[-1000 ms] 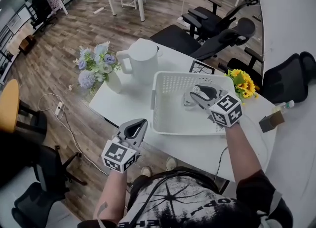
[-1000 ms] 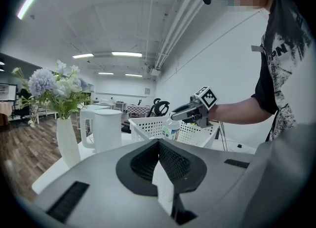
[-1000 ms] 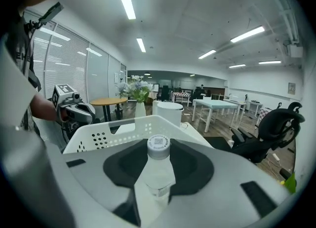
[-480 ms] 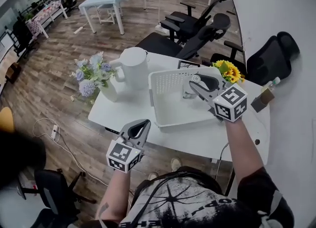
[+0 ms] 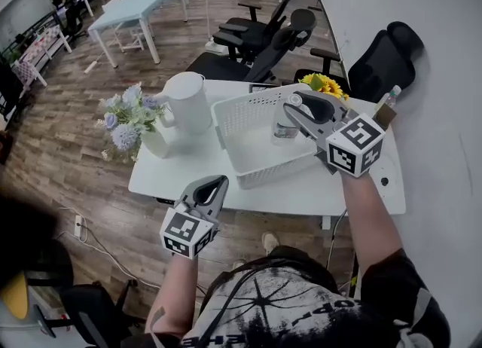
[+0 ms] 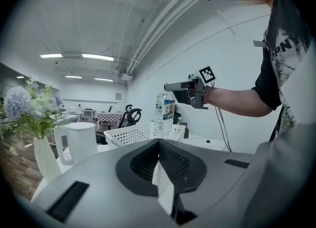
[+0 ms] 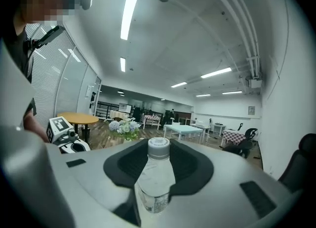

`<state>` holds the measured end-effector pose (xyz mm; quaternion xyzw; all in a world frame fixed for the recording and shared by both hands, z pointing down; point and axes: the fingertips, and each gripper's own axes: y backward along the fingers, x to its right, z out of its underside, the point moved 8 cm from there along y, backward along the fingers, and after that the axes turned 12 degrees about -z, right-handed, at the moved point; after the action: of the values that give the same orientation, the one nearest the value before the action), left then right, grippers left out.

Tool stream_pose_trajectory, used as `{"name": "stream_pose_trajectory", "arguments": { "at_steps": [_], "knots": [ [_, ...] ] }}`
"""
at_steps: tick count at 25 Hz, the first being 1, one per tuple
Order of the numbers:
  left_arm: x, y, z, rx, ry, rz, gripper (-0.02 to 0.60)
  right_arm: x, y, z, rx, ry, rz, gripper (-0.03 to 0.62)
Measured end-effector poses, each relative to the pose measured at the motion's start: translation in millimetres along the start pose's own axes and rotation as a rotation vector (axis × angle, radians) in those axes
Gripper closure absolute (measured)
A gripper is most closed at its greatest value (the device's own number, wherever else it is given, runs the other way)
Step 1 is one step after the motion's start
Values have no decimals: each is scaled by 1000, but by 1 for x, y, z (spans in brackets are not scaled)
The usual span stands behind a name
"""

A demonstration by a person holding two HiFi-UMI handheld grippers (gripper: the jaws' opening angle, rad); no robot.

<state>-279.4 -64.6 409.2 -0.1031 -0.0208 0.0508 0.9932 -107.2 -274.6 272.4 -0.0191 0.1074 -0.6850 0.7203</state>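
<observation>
Your right gripper (image 5: 295, 110) is clamped on the water bottle (image 5: 285, 129), its jaws closed on the neck just under the cap. Your left gripper (image 5: 210, 187) has its jaws together with nothing between them, and you hold it off the near edge of the white table (image 5: 361, 188), well apart from the bottle.

The bottle stands upright over the white perforated basket (image 5: 239, 110). Its long axis runs vertically, with the cap pointing up into your jaws and the base pointing down toward the basket floor. In the left gripper view the bottle (image 6: 164, 116) hangs straight below the right gripper (image 6: 180, 86), label facing that camera. Its lower end drops behind the basket rim (image 6: 129, 133), so you cannot tell whether the base touches the floor inside. In the right gripper view the pale cap (image 7: 158, 145) sits centred between the jaws.

Left of the basket, just beside it, stands a white kettle (image 5: 187, 102), and beyond that a vase of pale flowers (image 5: 128, 113). Sunflowers (image 5: 322, 83) sit near the basket's far right corner.
</observation>
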Motion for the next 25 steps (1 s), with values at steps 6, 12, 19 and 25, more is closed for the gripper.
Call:
{"name": "stream_pose_trajectory", "arguments": {
  "at_steps": [6,12,19,25],
  "knots": [
    [15,2,-3,16,-27,89,574,-20,37,-12,27,-3,82,447],
    [33,-3,-1,15,-45,184,574,-35,74,-9,35,-22,165,448],
    [60,-19,2,-5,-65,296,574,-39,116,12,24,-64,269,450],
    [88,-39,1,-25,-72,372,574,-35,153,32,4,-103,336,450]
  ]
}}
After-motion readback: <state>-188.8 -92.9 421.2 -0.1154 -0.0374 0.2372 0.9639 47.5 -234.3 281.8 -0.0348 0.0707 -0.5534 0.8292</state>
